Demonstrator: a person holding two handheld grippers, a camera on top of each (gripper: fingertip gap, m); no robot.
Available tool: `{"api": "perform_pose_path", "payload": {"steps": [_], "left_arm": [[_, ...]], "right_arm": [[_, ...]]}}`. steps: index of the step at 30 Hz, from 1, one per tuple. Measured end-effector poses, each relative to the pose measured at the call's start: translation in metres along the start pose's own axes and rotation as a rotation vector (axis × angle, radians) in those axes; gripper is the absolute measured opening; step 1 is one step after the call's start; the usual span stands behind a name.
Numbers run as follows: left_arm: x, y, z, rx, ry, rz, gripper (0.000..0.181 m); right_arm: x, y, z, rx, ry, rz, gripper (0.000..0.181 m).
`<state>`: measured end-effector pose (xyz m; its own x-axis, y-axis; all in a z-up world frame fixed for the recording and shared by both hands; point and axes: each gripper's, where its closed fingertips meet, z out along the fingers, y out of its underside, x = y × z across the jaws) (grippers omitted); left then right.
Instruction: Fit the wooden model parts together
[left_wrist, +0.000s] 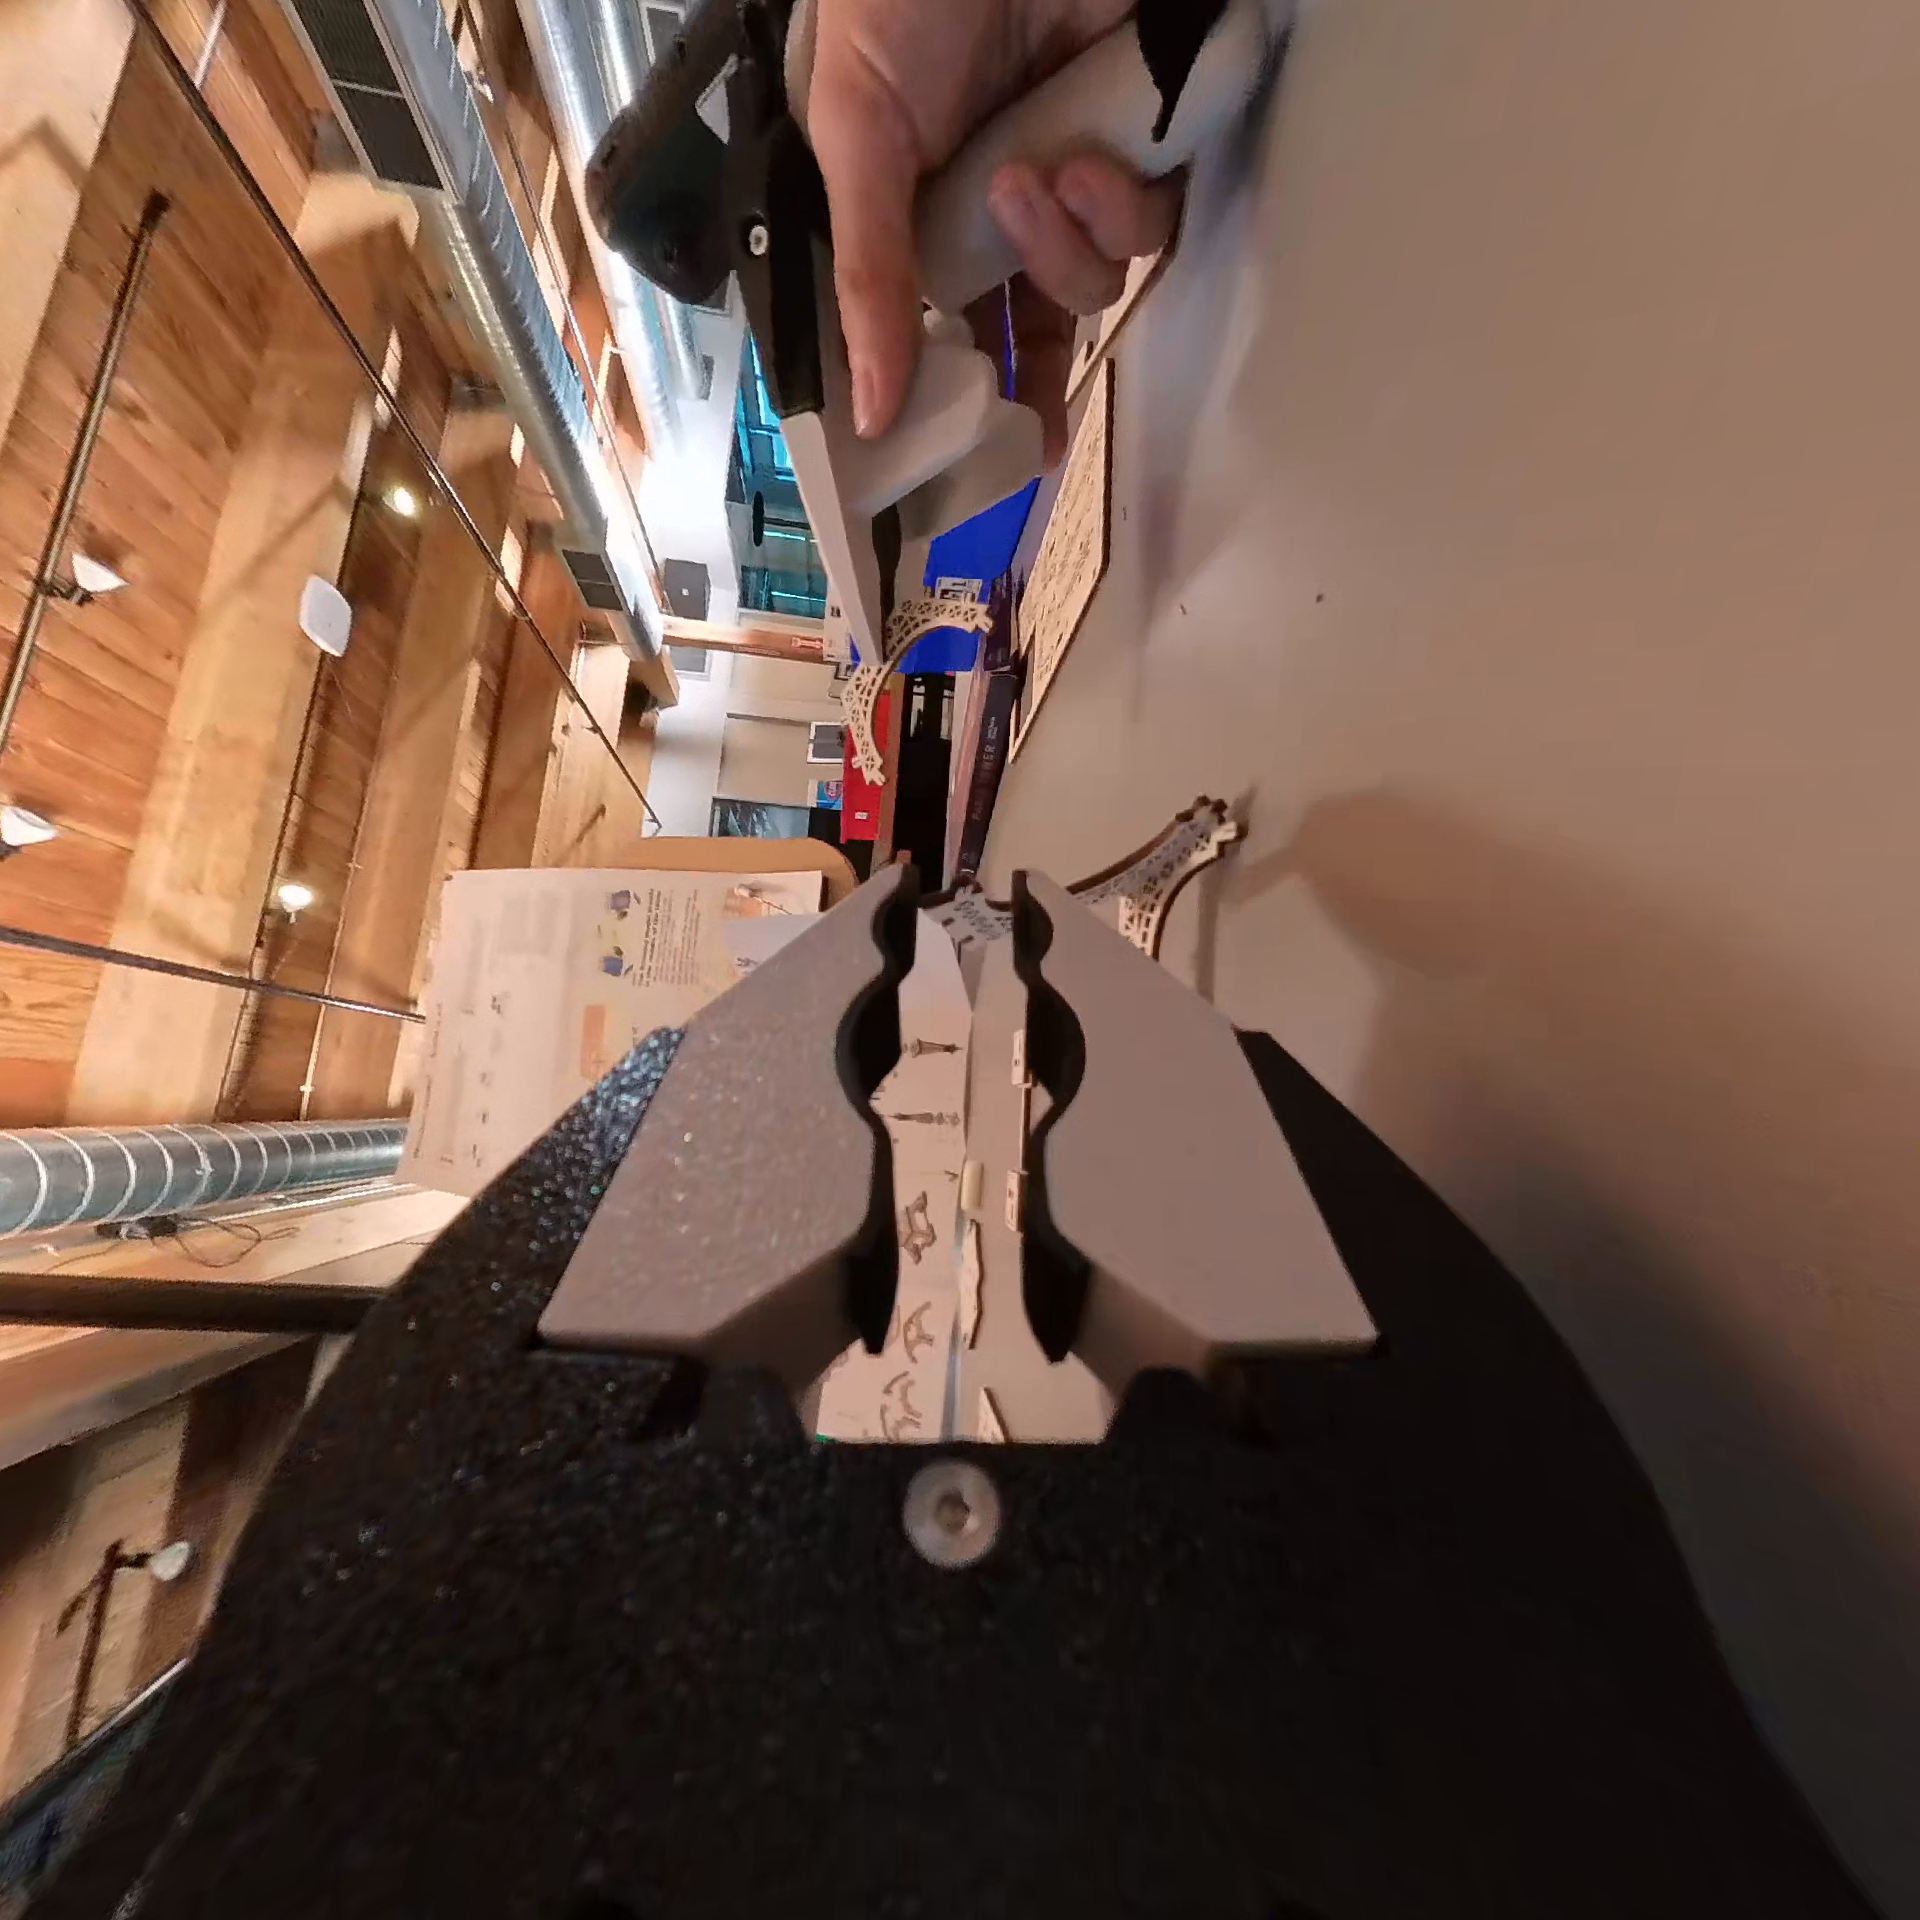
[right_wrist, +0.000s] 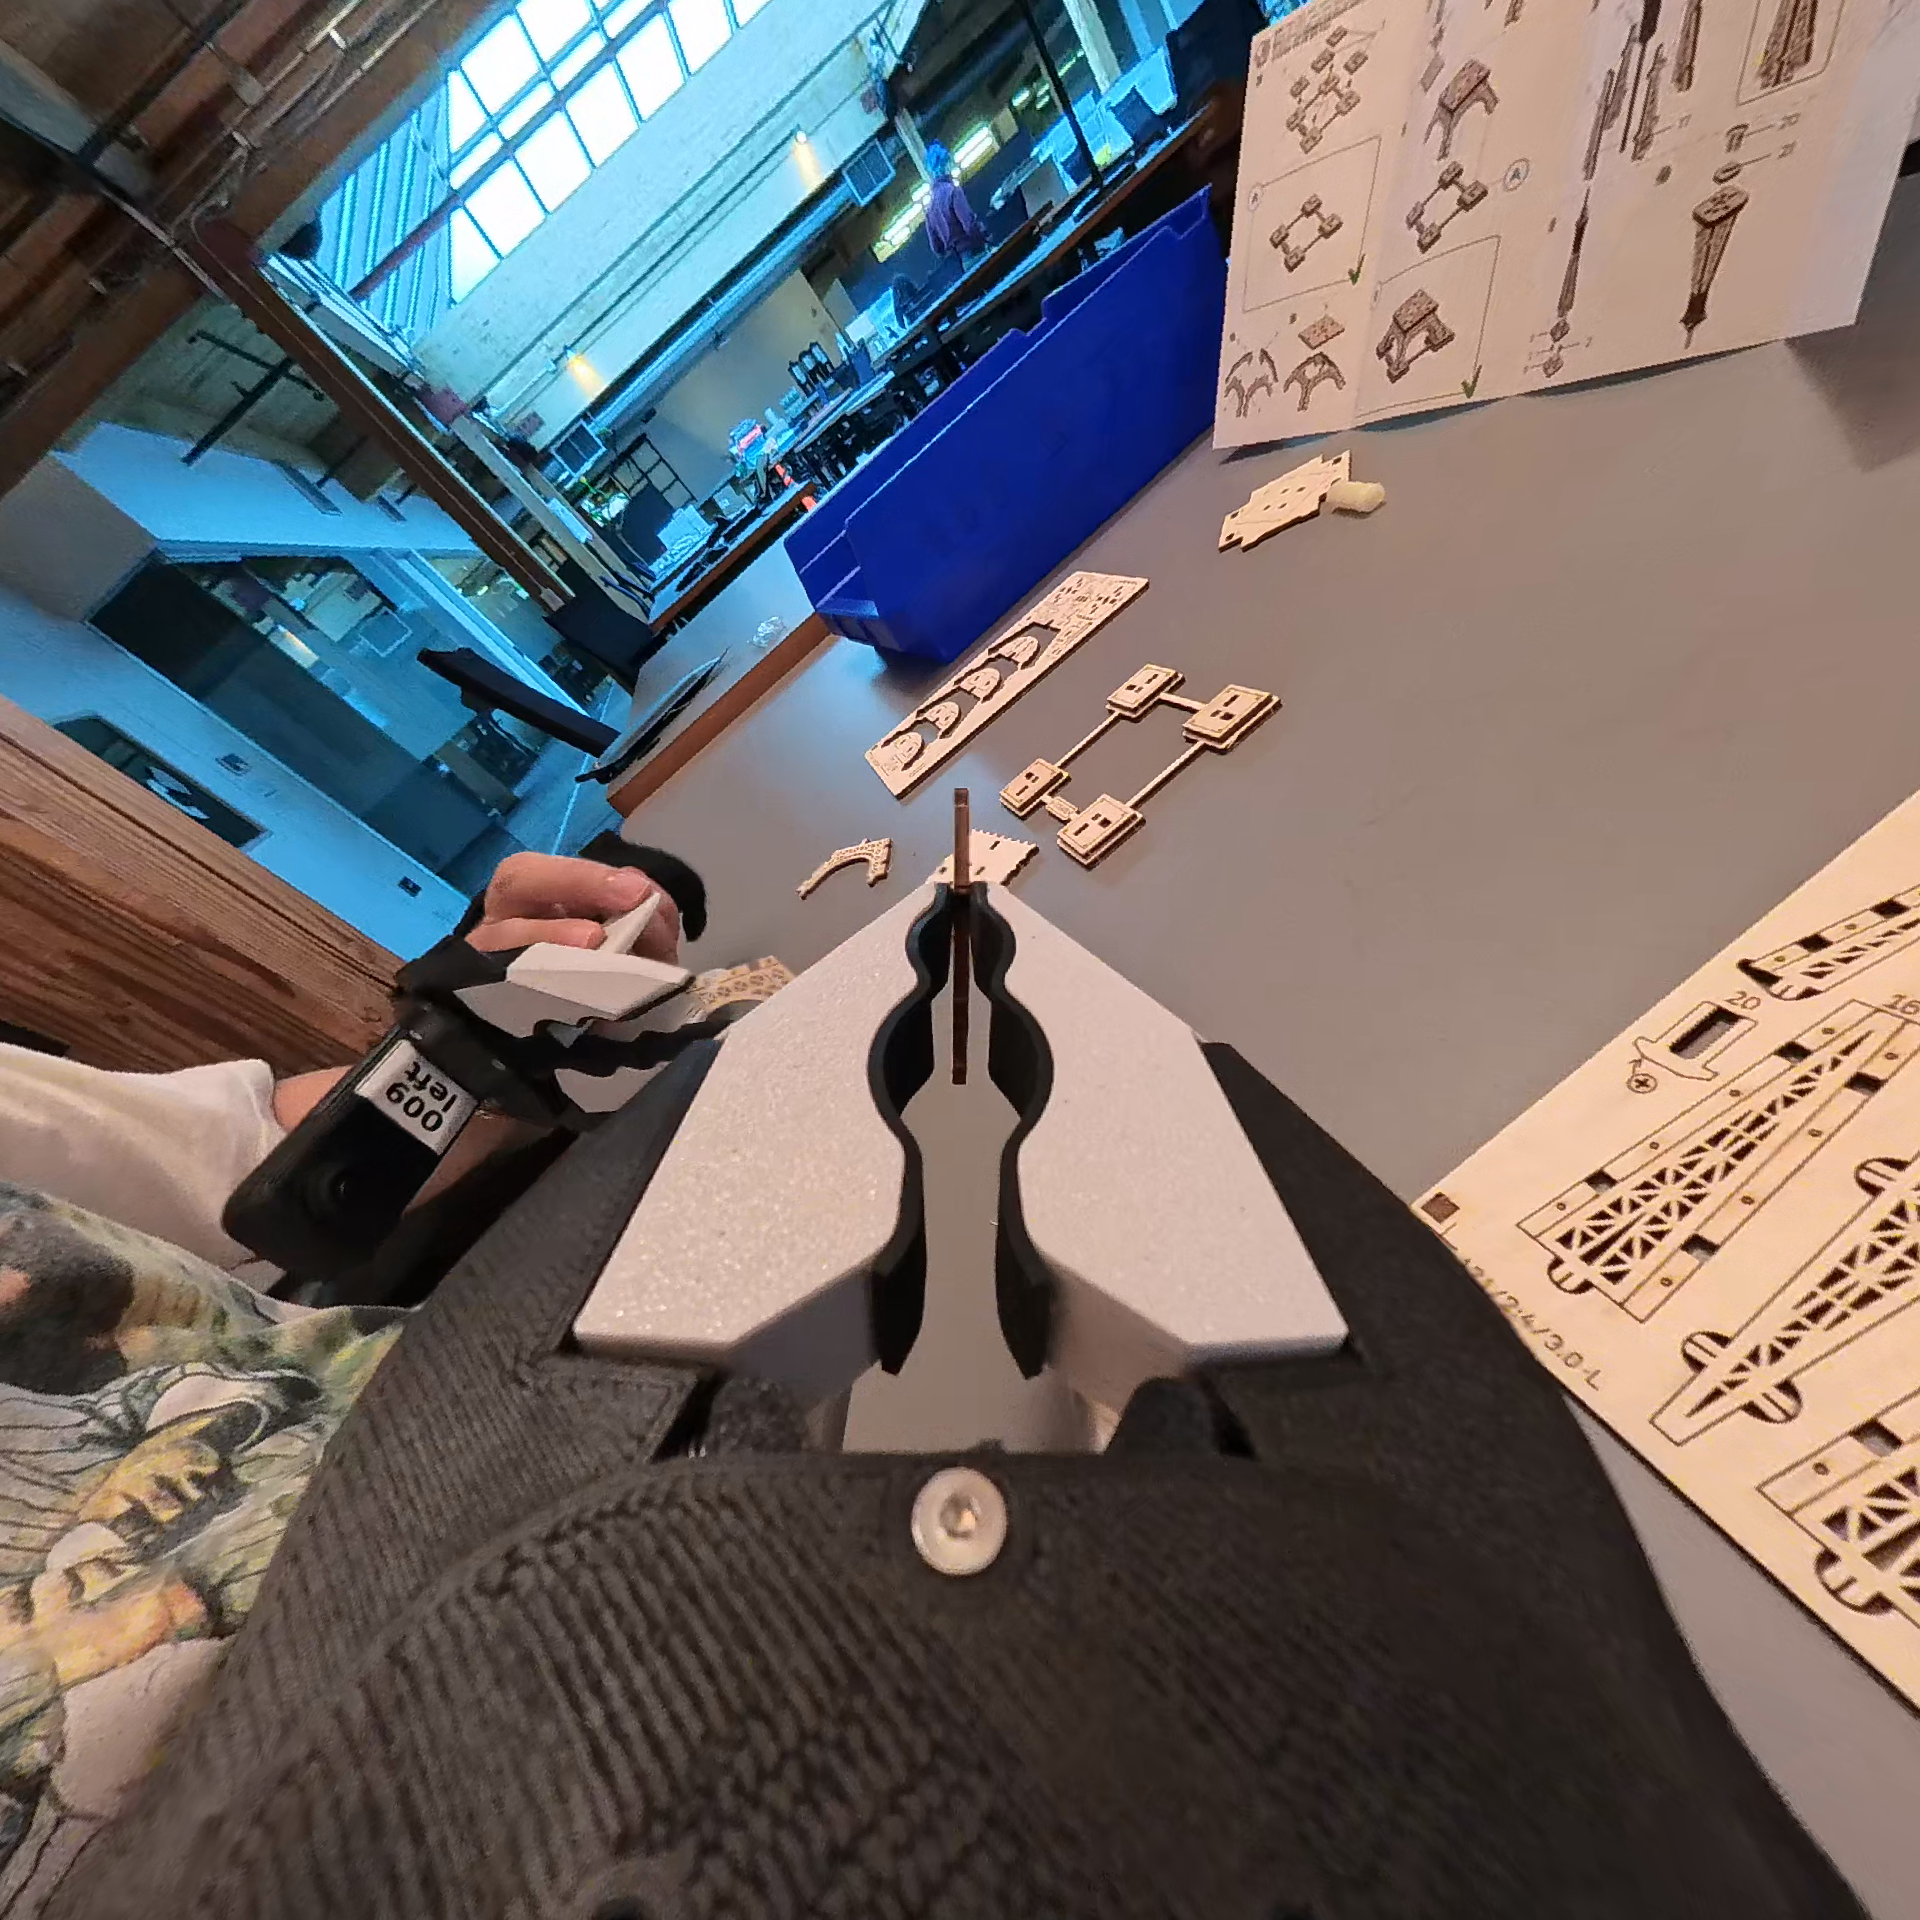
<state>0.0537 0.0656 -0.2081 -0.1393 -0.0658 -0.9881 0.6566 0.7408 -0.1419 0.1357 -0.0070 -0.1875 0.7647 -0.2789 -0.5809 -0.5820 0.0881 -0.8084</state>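
The build looks barely begun. Most parts lie loose and unjoined on the grey bench (right_wrist: 1455, 831): a square base frame (right_wrist: 1141, 764) with four slotted pads, a strip of small arches (right_wrist: 1003, 681), a flat piece (right_wrist: 1283, 506) towards the far edge by the instruction sheet (right_wrist: 1558, 187), and an uncut laser-cut sheet (right_wrist: 1714, 1195) at the right edge. None of them is slotted into another, so nearly all the fitting is left.

The right tongs (right_wrist: 961, 904) are clamped on a thin wooden arch leg (right_wrist: 960, 831), seen edge-on and poking out past the tips; the left wrist view shows its latticed curve (left_wrist: 894, 665) hanging clear of the bench. The base frame lies just beyond those tips, a likely target.

The left tongs (left_wrist: 961, 894) stand a little apart, tips above the bench; whether they grip the small pale piece (left_wrist: 971, 914) between their tips I cannot tell. A second arch (left_wrist: 1164, 873) lies flat just beside them
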Motion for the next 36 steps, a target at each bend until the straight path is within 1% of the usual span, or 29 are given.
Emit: {"api": "perform_pose_path", "payload": {"steps": [1,3,6,7,8,9,11,13,15,17,18,19,22,24,27,28,29,31,33,34,36], "left_arm": [[0.0,-0.001,-0.002,0.005,0.009,-0.014,0.016],[0.004,0.001,-0.007,0.004,0.031,-0.02,0.028],[0.013,0.002,-0.017,0.005,0.07,0.002,0.03],[0.017,0.002,-0.02,0.003,0.096,-0.016,0.028],[0.019,0.005,-0.023,-0.014,0.12,-0.067,0.027],[0.014,0.01,-0.025,-0.043,0.113,-0.146,0.025],[0.001,0.023,-0.024,-0.115,0.106,-0.353,0.017],[-0.011,0.032,-0.02,-0.167,0.124,-0.569,0.018],[-0.01,0.027,-0.016,-0.162,0.23,-0.729,0.016],[0.003,0.029,-0.015,-0.223,0.366,-0.828,0.017],[0.009,0.033,-0.014,-0.261,0.41,-0.871,0.021],[0.013,0.036,-0.012,-0.278,0.427,-0.916,0.024],[0.022,0.038,-0.007,-0.271,0.481,-1.049,0.024],[0.025,0.039,-0.003,-0.274,0.494,-1.096,0.002],[0.023,0.034,-0.002,-0.266,0.541,-1.176,0.0],[0.017,0.031,-0.001,-0.271,0.55,-1.262,0.0],[0.009,0.027,0.001,-0.272,0.554,-1.398,0.0],[-0.014,0.013,0.005,-0.214,0.598,-1.779,0.0],[-0.038,0.0,0.008,-0.09,0.673,-2.157,0.0],[-0.045,0.001,0.012,-0.047,0.672,-2.319,0.0],[-0.049,0.009,0.02,0.028,0.621,-2.584,0.0]], "right_arm": [[0.0,0.0,0.0,0.001,-0.004,0.005,0.001],[0.0,0.001,0.001,0.001,-0.004,0.007,0.001],[-0.001,0.001,0.0,-0.002,-0.002,-0.003,0.001],[-0.002,0.0,0.0,0.001,-0.003,-0.005,0.001],[-0.003,-0.001,-0.001,0.004,-0.004,-0.008,0.001],[-0.003,-0.002,-0.002,0.008,-0.005,-0.009,0.001],[-0.002,-0.004,-0.003,0.015,-0.001,-0.011,0.001],[-0.001,-0.004,-0.003,0.018,0.004,-0.01,0.001],[-0.002,-0.003,-0.002,0.015,-0.007,-0.006,0.001],[-0.004,-0.002,-0.001,0.009,-0.013,-0.012,0.001],[-0.004,-0.001,-0.001,0.005,-0.013,-0.015,0.001],[-0.004,-0.001,-0.001,0.003,-0.014,-0.017,0.001],[-0.004,-0.002,-0.002,0.007,-0.02,-0.012,0.001],[-0.004,-0.001,-0.003,0.008,-0.02,-0.01,0.001],[-0.004,-0.001,-0.003,0.008,-0.021,-0.008,0.001],[-0.004,-0.002,-0.003,0.009,-0.02,-0.009,0.001],[-0.004,-0.003,-0.004,0.012,-0.018,-0.013,0.001],[-0.006,-0.006,-0.006,0.02,-0.015,-0.023,0.001],[-0.009,-0.012,-0.009,0.031,-0.015,-0.039,0.001],[-0.011,-0.015,-0.011,0.038,-0.014,-0.051,0.001],[-0.013,-0.019,-0.015,0.046,-0.007,-0.07,0.001]]}}
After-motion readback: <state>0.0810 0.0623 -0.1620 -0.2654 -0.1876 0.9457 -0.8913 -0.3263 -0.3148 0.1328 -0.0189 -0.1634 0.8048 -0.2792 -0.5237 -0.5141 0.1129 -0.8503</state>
